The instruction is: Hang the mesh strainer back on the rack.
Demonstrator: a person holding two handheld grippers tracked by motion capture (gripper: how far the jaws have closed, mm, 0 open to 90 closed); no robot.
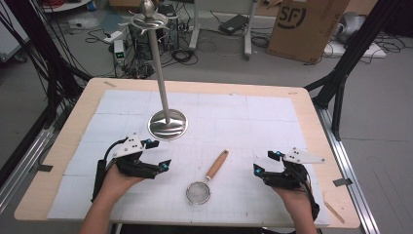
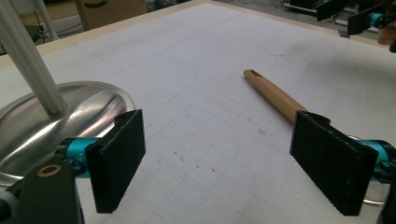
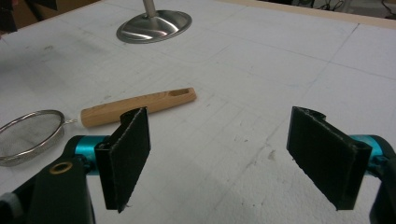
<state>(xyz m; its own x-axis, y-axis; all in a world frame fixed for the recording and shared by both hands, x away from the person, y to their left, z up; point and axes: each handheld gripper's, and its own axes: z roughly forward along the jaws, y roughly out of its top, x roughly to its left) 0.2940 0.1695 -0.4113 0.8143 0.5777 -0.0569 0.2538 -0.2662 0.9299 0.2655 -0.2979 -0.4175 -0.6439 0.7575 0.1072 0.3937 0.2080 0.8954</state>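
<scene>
A small mesh strainer (image 1: 198,192) with a wooden handle (image 1: 216,165) lies on the white mat near the table's front middle. Its handle (image 2: 273,94) shows between my left jaws, and its handle (image 3: 140,107) and mesh bowl (image 3: 29,134) lie left of my right jaws. A steel stand with a round base (image 1: 168,124) and a tall pole (image 1: 159,68) rises behind it. My left gripper (image 1: 158,155) is open, left of the strainer, holding nothing. My right gripper (image 1: 265,162) is open, right of the strainer, and empty as well.
The white gridded mat (image 1: 243,122) covers most of the wooden table (image 1: 311,105). The stand's top carries hook arms (image 1: 146,22). A cardboard box (image 1: 304,27), cables and black frame legs (image 1: 341,73) stand on the floor beyond the table.
</scene>
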